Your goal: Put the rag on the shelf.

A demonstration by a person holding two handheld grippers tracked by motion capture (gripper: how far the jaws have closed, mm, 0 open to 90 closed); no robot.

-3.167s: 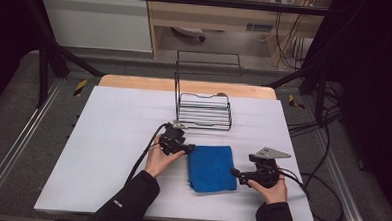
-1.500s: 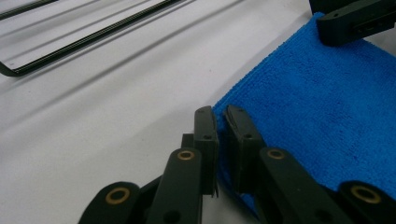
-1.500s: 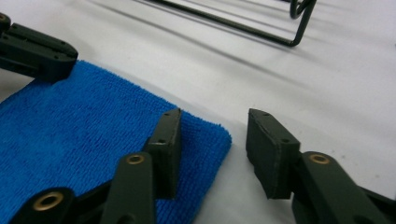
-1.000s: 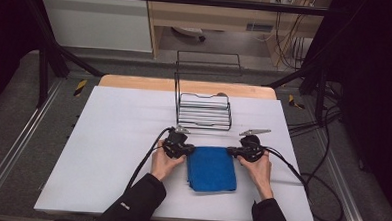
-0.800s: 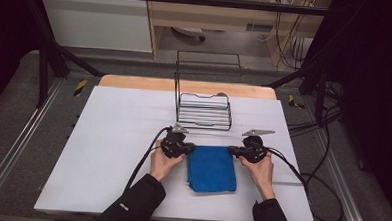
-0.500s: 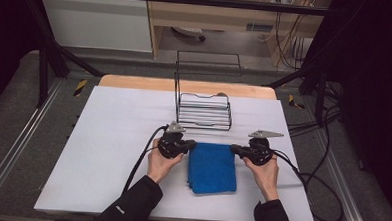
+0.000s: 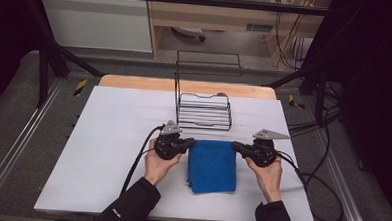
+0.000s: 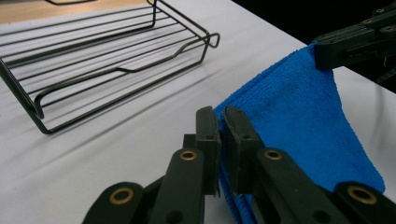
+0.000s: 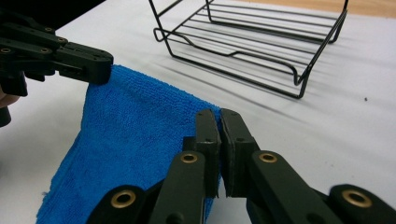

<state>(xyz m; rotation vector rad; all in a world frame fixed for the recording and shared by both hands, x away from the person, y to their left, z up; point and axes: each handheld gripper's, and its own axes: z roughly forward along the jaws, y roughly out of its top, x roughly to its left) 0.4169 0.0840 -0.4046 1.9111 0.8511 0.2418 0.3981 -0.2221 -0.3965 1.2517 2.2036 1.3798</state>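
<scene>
High view – cloth: a blue cloth [image 7: 212, 165], folded, lies on the white table [image 7: 98, 136], near the front edge, just in front of the black wire rack [image 7: 204, 111].
High view – left gripper [image 7: 186, 144]: at the cloth's far left corner, jaws closed on that corner.
High view – right gripper [image 7: 238, 147]: at the far right corner, jaws closed on it.
Left gripper view – jaws: pinched together on the cloth [image 8: 299, 116] edge; the corners are raised, so the far edge hangs taut between the two grippers. The rack [image 8: 107, 60] stands to the upper left.
Right gripper view – jaws: clamped narrow on the cloth [image 9: 135, 140] corner; the left gripper [image 9: 100, 63] grips the opposite corner. The rack [image 9: 252, 42] stands beyond.
</scene>
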